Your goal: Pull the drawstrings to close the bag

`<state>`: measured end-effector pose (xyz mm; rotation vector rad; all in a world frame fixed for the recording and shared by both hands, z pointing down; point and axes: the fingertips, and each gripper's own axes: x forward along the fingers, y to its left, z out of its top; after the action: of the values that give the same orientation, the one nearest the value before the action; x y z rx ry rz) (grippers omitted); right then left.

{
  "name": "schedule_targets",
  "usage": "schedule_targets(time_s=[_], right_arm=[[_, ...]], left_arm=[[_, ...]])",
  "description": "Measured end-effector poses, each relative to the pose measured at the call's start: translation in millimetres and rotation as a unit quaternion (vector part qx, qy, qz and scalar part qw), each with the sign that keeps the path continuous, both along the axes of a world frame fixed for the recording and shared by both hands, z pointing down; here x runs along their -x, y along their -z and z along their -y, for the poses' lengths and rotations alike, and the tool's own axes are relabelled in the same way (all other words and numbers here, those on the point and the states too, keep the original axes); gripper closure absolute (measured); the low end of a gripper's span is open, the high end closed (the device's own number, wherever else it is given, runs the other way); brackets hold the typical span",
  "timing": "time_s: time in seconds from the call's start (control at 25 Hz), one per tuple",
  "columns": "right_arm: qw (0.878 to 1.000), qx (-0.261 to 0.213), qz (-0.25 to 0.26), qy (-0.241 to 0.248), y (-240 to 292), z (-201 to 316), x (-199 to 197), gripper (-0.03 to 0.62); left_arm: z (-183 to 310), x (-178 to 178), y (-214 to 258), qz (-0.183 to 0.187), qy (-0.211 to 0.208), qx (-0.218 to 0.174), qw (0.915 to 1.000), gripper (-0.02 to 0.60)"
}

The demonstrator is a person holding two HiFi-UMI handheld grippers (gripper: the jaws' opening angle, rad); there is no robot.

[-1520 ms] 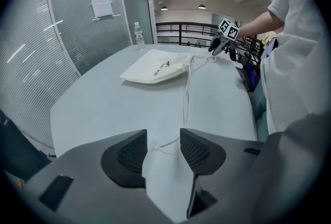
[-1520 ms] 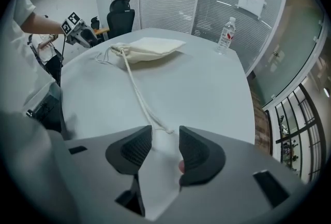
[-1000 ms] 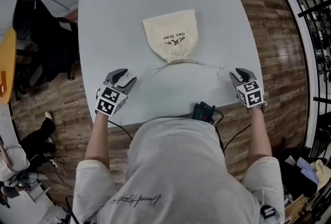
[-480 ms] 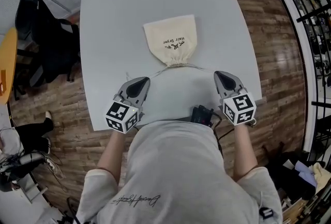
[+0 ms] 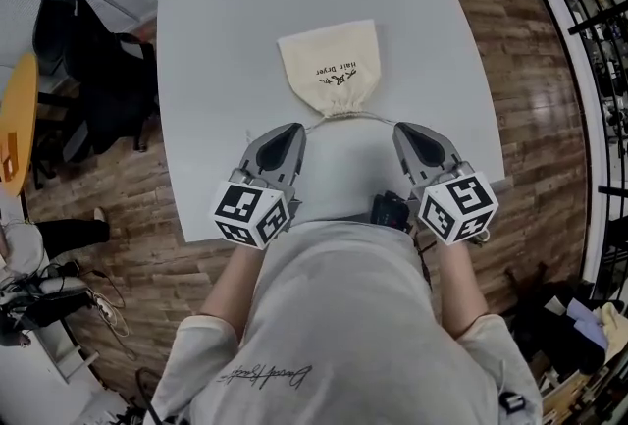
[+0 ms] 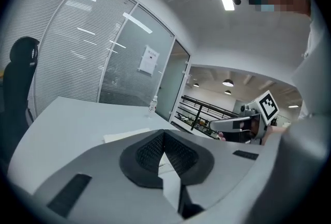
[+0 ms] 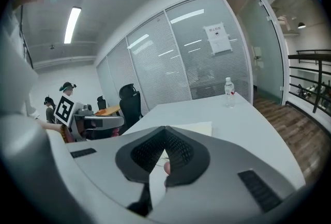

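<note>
While your grey left tool (image 5: pixel 287 132) and right tool (image 5: pixel 403 132) hang closed together, the cinched cream cloth bag (image 5: pixel 329 70) lies just beyond them on the white bench (image 5: pixel 216 40).

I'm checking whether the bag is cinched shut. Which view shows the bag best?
The head view: the whole bag shows from above, its mouth gathered. Each gripper view catches only a low pale strip of it behind shut jaws.

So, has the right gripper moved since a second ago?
Yes. The right gripper has left the right edge of the table and come in toward the mouth of the bag.
</note>
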<state>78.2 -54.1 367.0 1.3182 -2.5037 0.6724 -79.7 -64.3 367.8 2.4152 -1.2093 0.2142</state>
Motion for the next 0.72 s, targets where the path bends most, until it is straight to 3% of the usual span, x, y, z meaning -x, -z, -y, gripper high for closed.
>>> schedule_targets(time_s=[0.24,0.72], right_arm=[[1.0,0.001,-0.003,0.008,-1,-4,19,0.572],[1.0,0.002,-0.016,0.015,-5,-5,21,0.572]], left_arm=[[-6,-15,6,0.035,-0.022,-0.009,0.9991,0.571],[-7,-13,7,0.044,-0.026,-0.005,0.9987,0.571]])
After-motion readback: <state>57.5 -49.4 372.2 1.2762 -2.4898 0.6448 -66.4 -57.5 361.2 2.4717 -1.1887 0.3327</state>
